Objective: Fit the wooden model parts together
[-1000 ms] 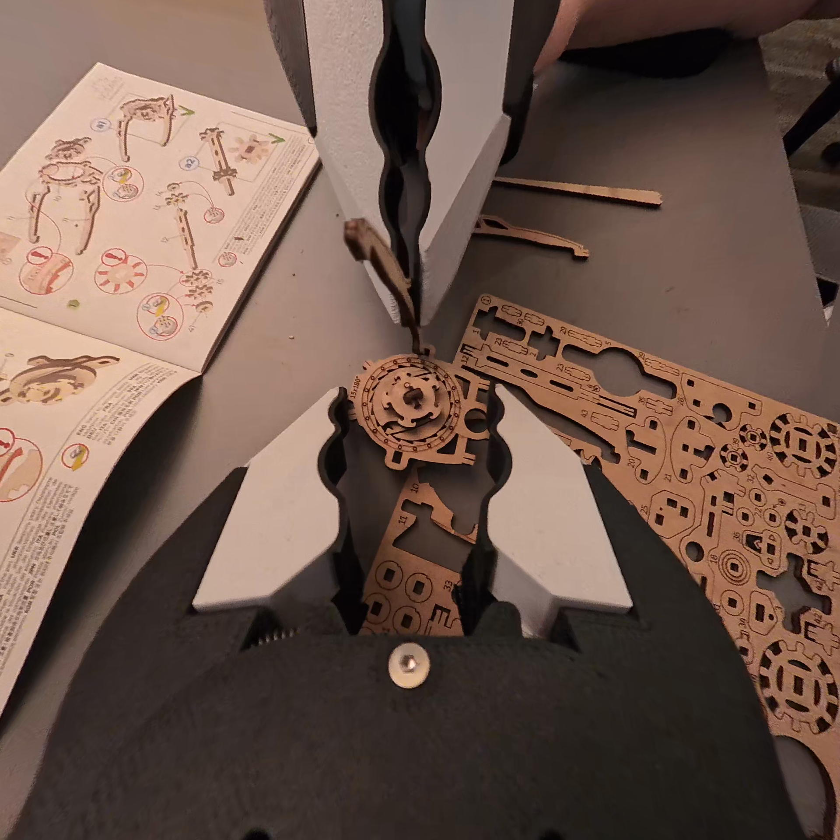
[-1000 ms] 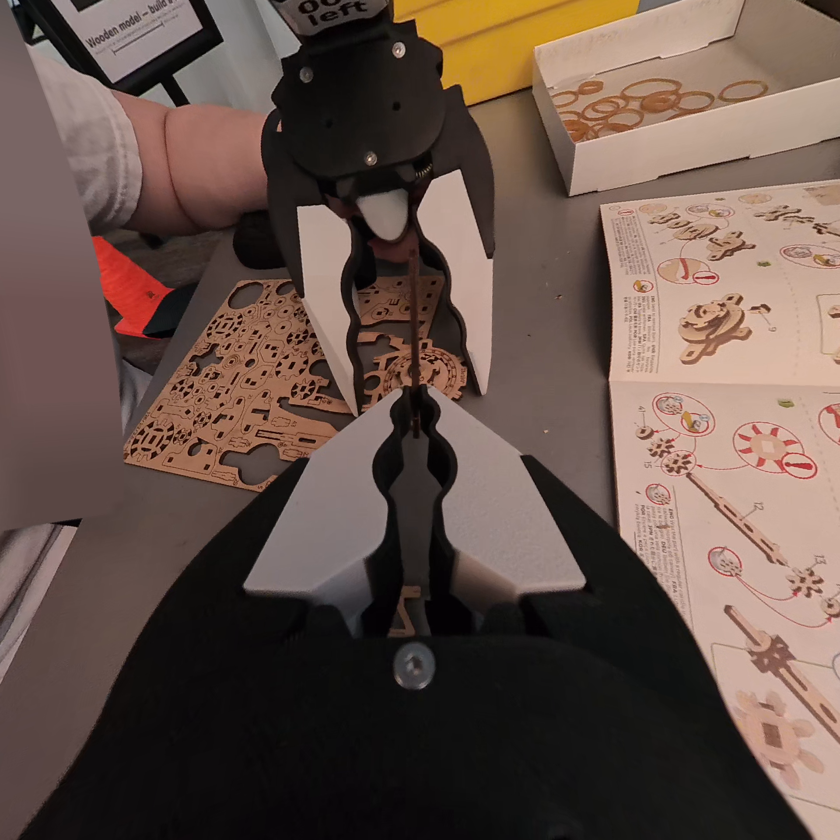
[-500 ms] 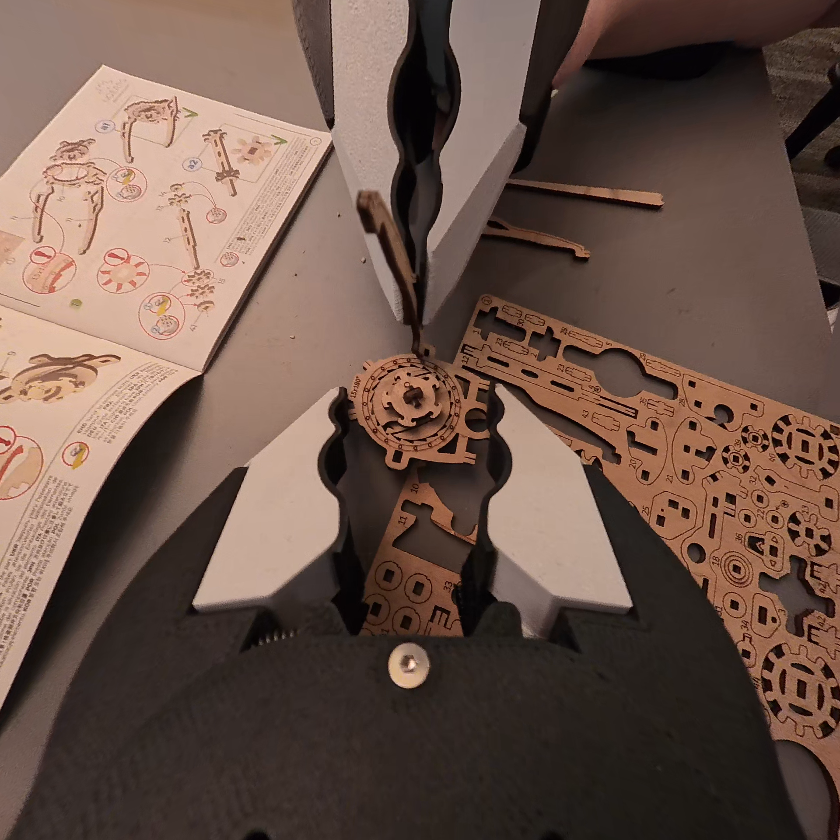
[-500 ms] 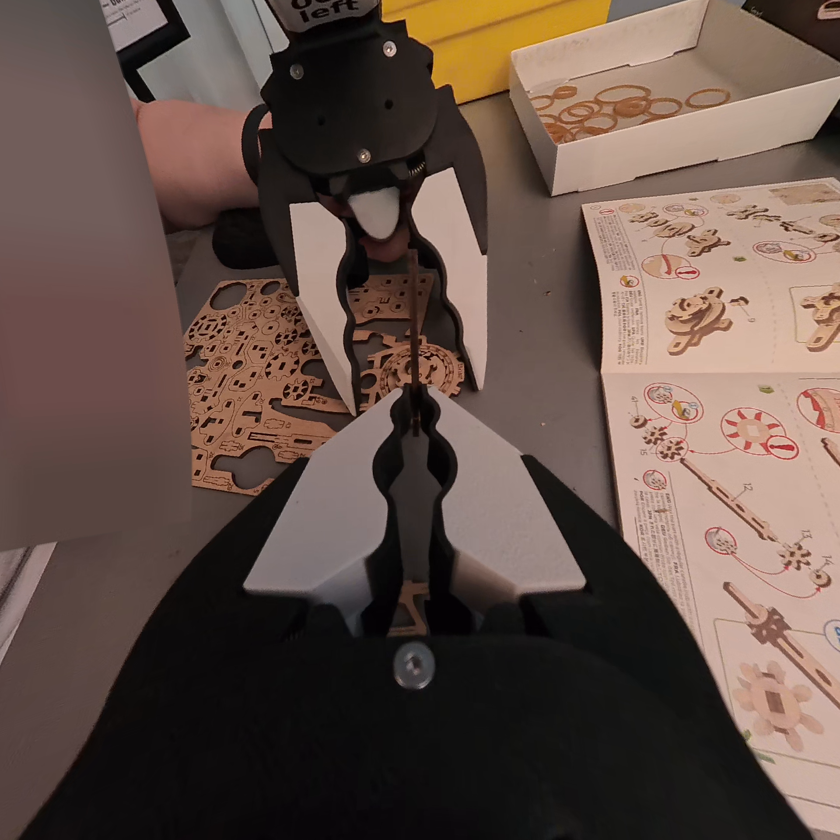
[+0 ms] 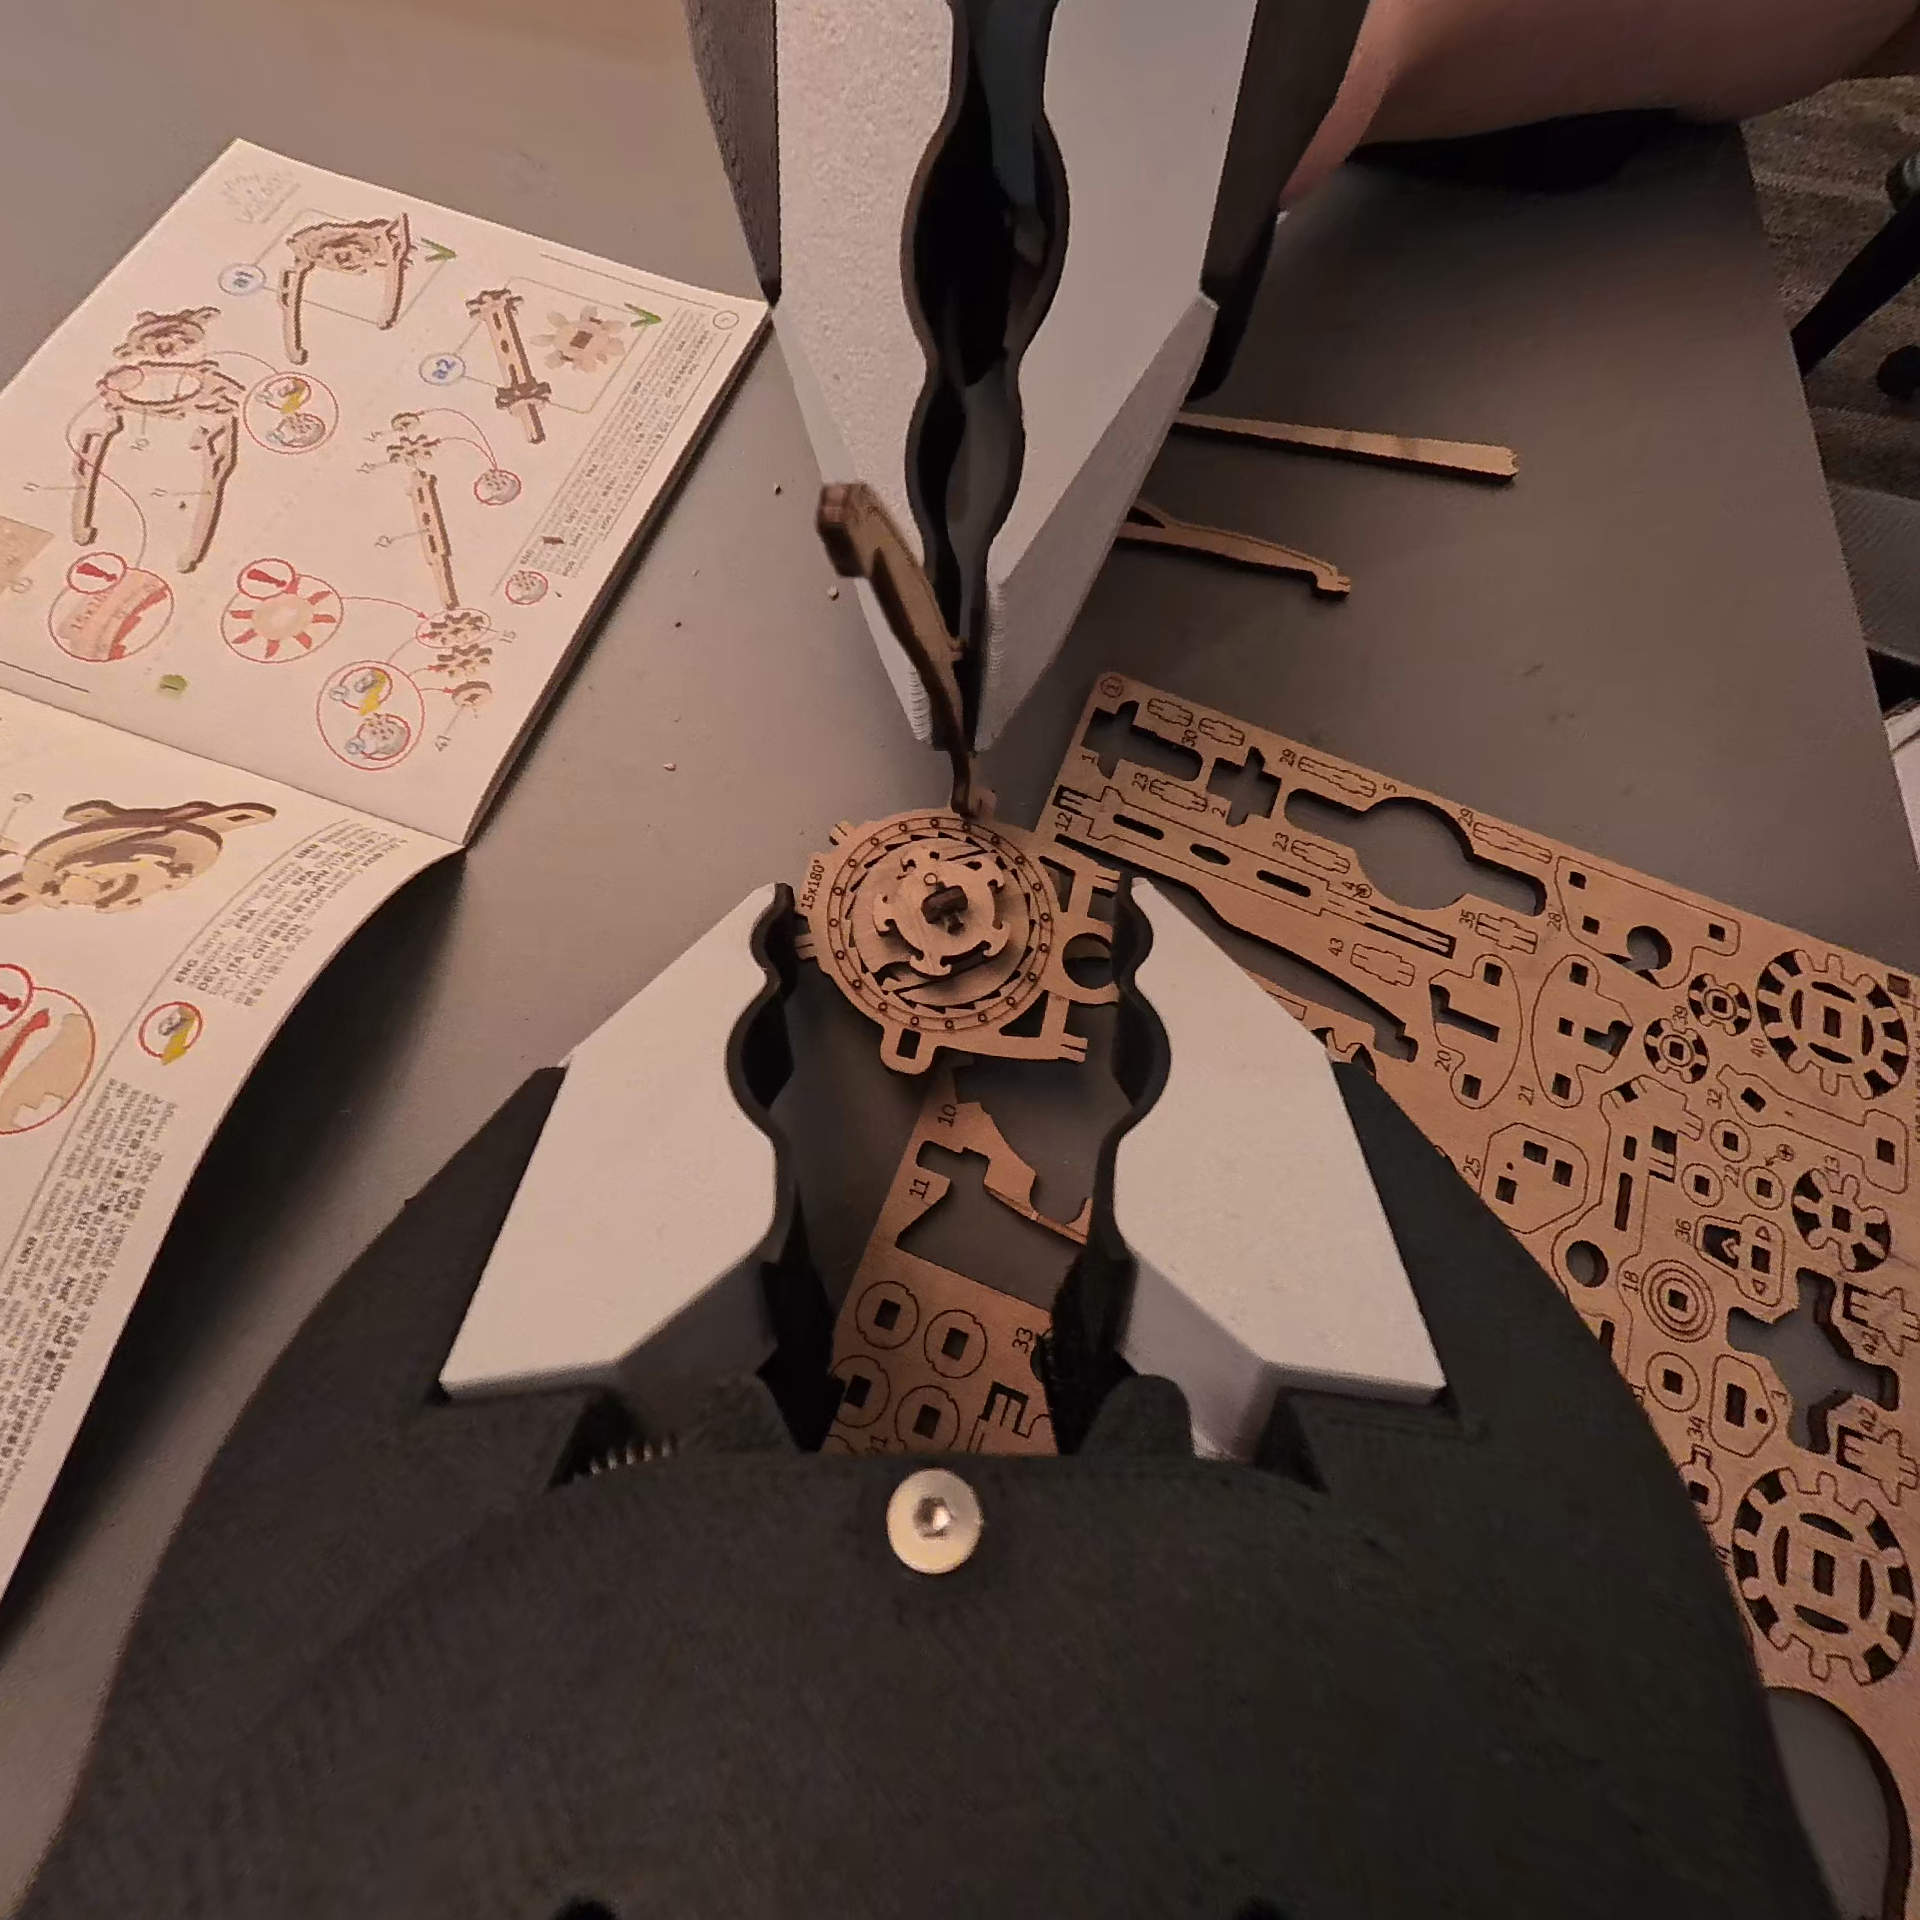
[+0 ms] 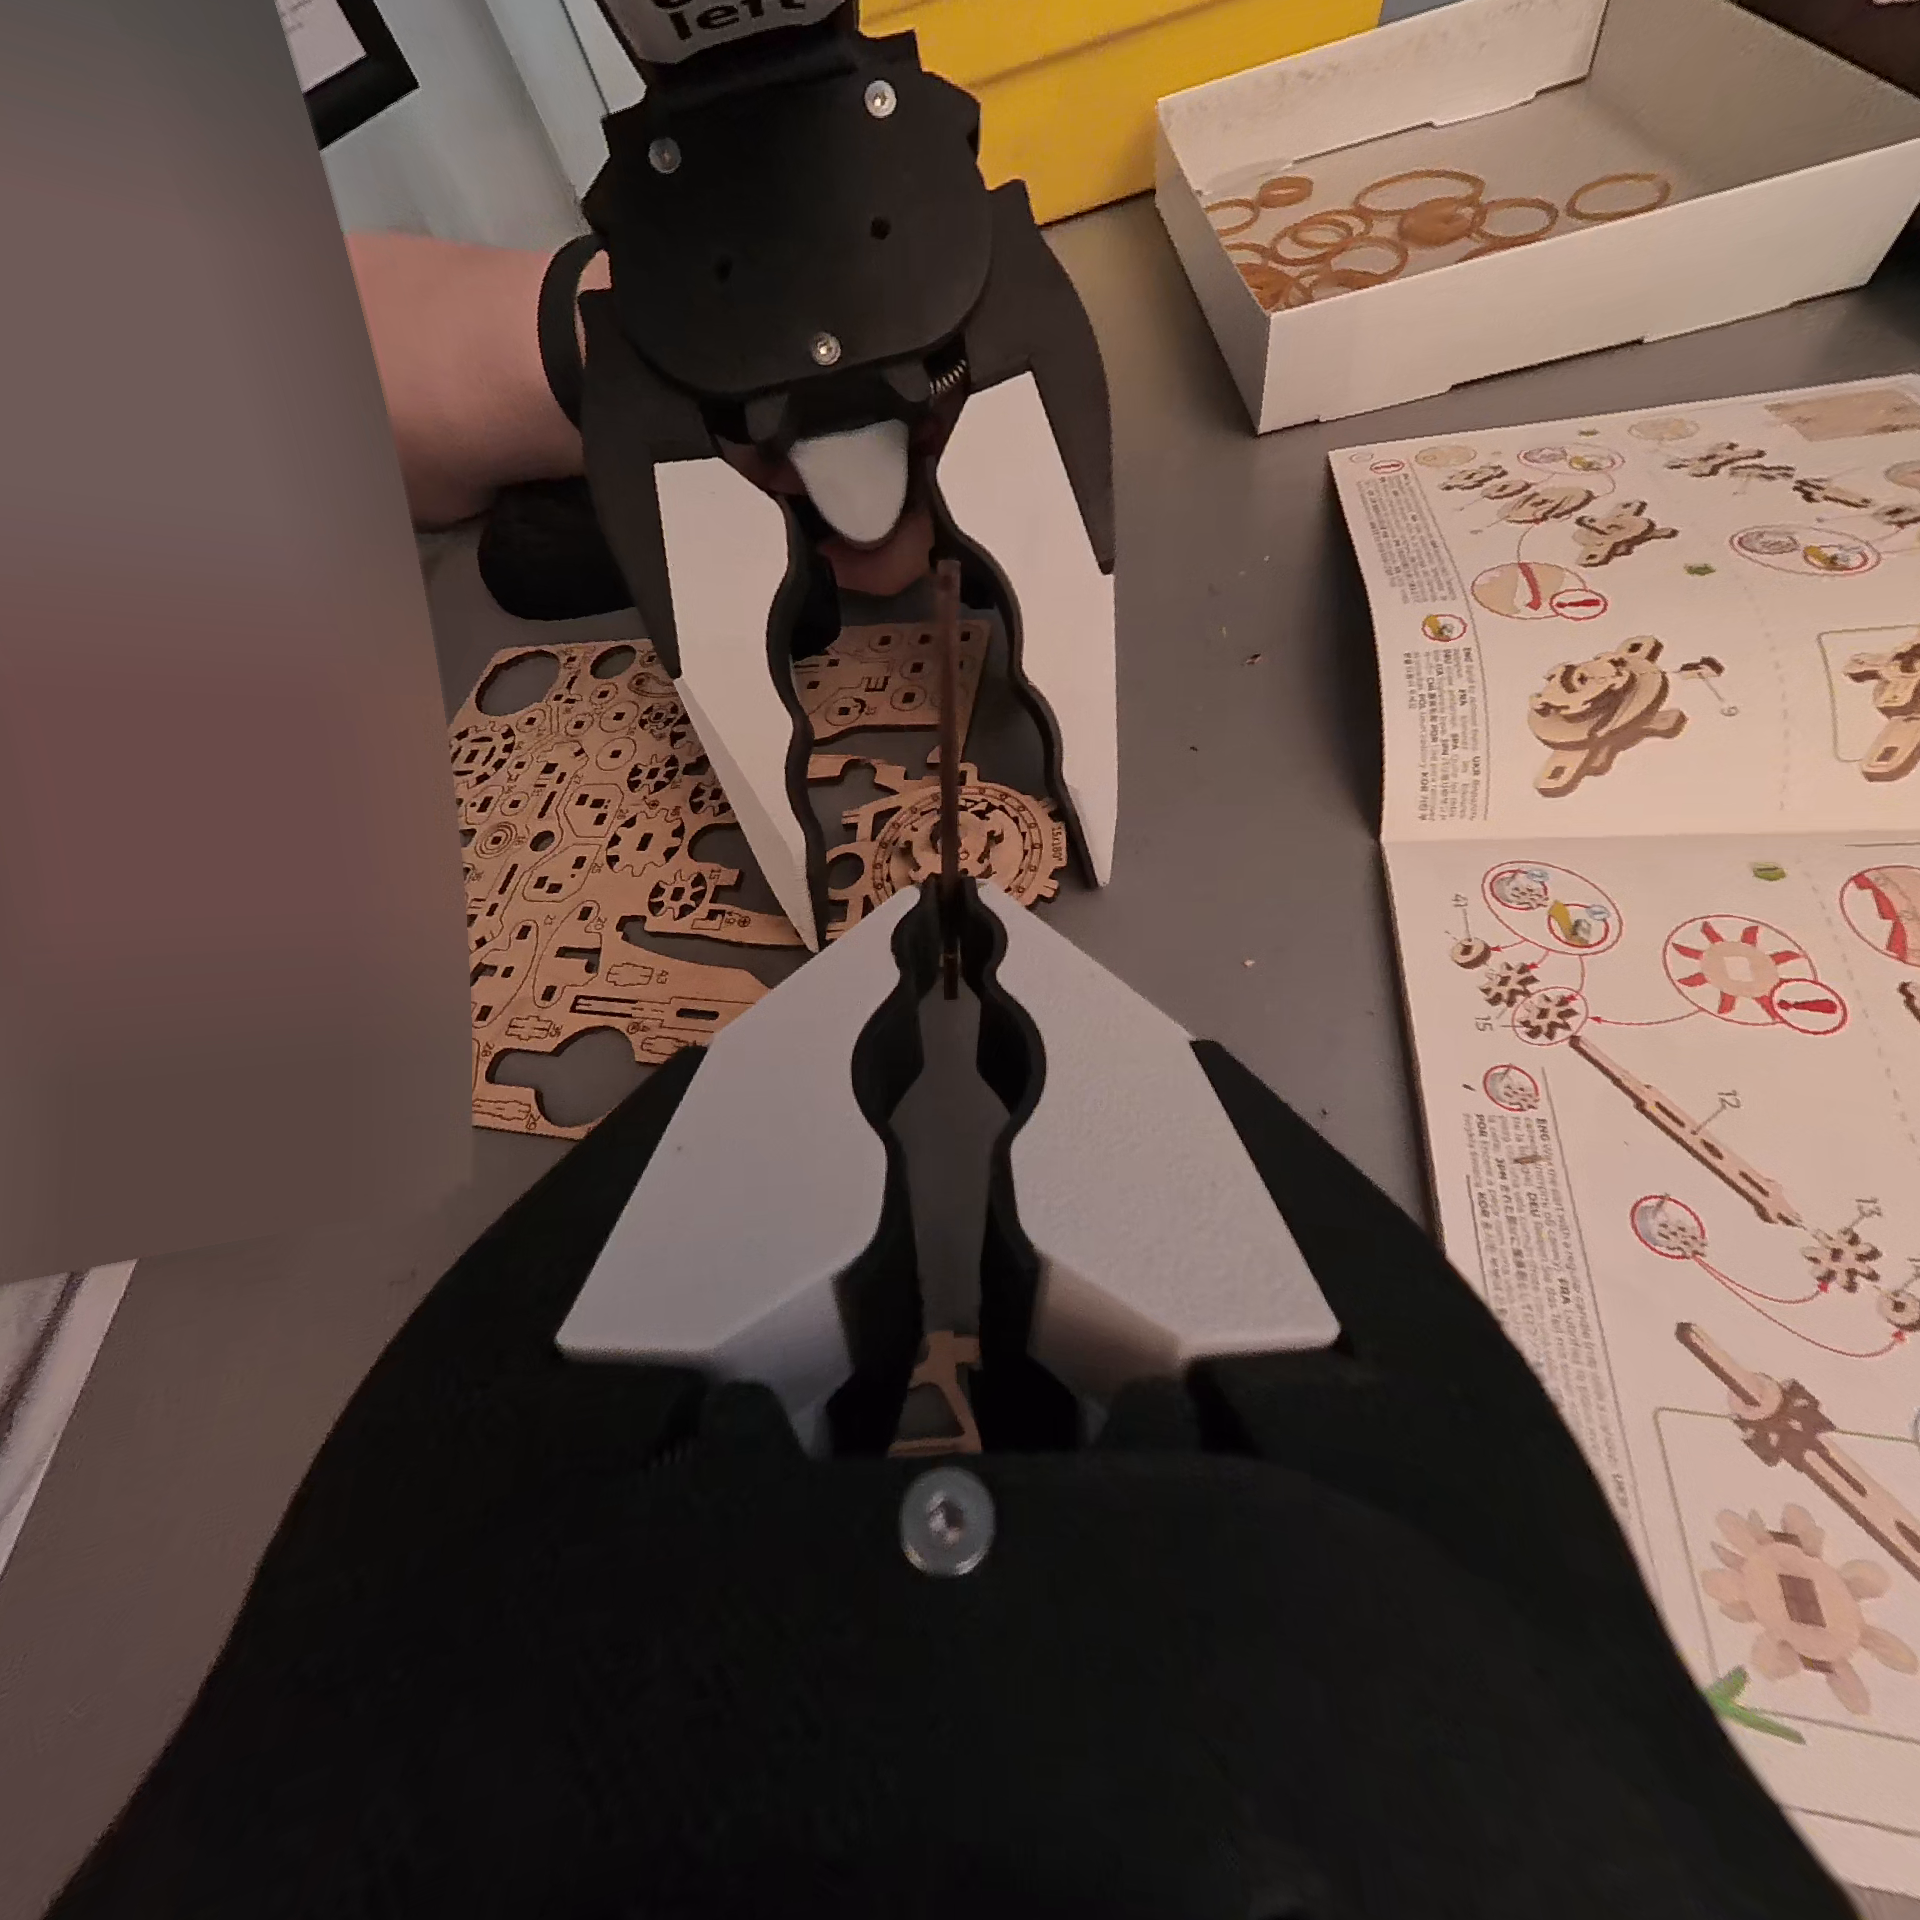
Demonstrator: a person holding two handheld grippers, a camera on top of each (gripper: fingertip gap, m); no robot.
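An open instruction booklet [image 6: 1662, 935] lies near a white box [image 6: 1455, 301] of rubber bands [image 6: 1382, 223].

Setting: probably a hobby or demonstration workbench in an office-like room. A plain grey table [image 6: 1226, 644] carries an open assembly booklet [image 6: 1662, 935] with numbered diagrams, a laser-cut plywood sheet [image 5: 1558, 1091] with parts punched out, and a shallow white cardboard box [image 6: 1455, 301] of rubber bands. A yellow container [image 6: 1091, 94] and a black-framed sign [image 6: 353, 73] stand behind the table.

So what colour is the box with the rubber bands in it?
White: the open box behind the instruction booklet, shown only in the right wrist view.
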